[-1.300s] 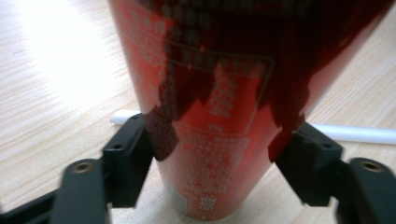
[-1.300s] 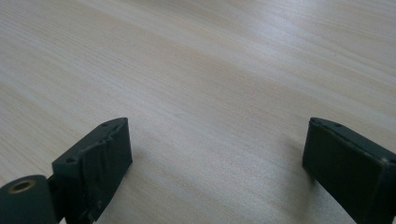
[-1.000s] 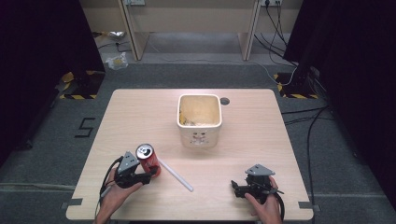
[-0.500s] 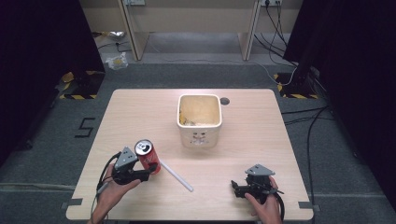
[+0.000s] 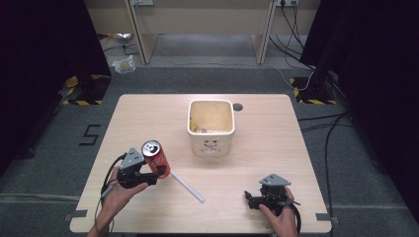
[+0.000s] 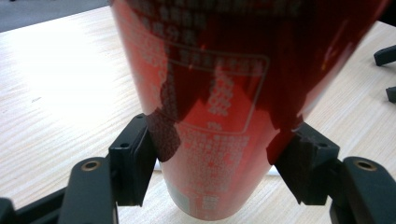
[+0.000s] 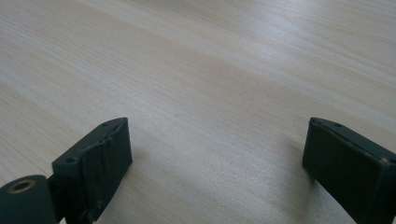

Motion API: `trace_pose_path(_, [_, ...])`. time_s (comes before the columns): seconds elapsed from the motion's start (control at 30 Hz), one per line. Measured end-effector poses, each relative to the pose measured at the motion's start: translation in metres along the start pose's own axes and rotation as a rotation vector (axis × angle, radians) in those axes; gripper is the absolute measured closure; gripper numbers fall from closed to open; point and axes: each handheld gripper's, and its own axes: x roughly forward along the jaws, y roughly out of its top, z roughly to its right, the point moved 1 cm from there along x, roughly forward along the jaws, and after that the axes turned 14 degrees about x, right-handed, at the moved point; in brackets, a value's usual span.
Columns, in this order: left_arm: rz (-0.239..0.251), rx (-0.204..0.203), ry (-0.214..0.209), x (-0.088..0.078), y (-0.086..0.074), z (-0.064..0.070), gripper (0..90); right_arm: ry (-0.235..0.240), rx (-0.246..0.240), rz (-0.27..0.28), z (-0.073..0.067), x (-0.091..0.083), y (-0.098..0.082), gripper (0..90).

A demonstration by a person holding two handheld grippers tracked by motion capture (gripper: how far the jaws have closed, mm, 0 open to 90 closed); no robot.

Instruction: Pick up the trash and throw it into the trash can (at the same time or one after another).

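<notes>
High view: I take the cream bin [image 5: 211, 129] at the table's [image 5: 276, 148] middle as my ref point. My left gripper [image 5: 159, 173] is near-left of the bin, toward the table's front edge, and it's clamped on a red can [image 5: 156, 158]. The can leans a bit, silver top w/ pull tab facing up toward the camera, its top end tipped to the left. I can't tell from here whether its base touches the wood. The left hand [image 5: 118, 190] comes in from the bottom edge below it.

Just right of the can, btwn it and the front edge, a white straw [image 5: 188, 185] lies flat on the wood, running diagonally away from the bin. The bin itself has crumpled yellowish stuff inside, too small to ID.

Left gripper view: both pads [image 6: 140, 158] press the can's [image 6: 219, 116] sides low on its body, white print facing me.

My right gripper [image 5: 250, 199] sits near-right of the bin, well apart from it, close to the front edge, pointing left. Right gripper view: jaws stand wide apart w/ nothing btwn them but bare wood [image 7: 210, 84]. The right hand [image 5: 279, 217] holds it low over the table.
</notes>
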Motion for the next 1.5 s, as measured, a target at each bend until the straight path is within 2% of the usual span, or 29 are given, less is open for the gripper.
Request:
trace_pose_path(0.27, [0.001,0.006,-0.009,0.001,0.011,-0.004,33.9,0.000,0.000,0.000,0.000,0.000,0.000,8.4])
trace_pose_path(0.5, [0.020,0.007,-0.003,0.002,0.026,-0.009,34.0,0.003,-0.001,0.000,0.000,0.000,0.000,8.4])
trace_pose_path(0.7, [0.037,-0.001,-0.018,0.005,0.034,-0.011,33.9,0.004,-0.005,-0.001,0.000,0.000,0.000,8.4])
trace_pose_path(0.8, [0.035,0.012,-0.027,0.007,0.040,-0.011,34.0,0.004,-0.004,0.000,0.000,0.000,0.000,8.3])
trace_pose_path(1.13, [0.067,0.010,-0.057,0.009,0.069,-0.020,34.0,0.004,-0.010,0.000,0.000,0.000,0.000,8.4])
trace_pose_path(1.33, [0.062,0.028,-0.057,0.012,0.087,-0.028,33.9,0.005,-0.009,0.001,0.000,0.000,0.000,8.3])
trace_pose_path(1.5, [0.062,0.026,-0.063,0.015,0.096,-0.032,33.9,0.005,-0.011,0.000,0.000,0.000,0.000,8.3])
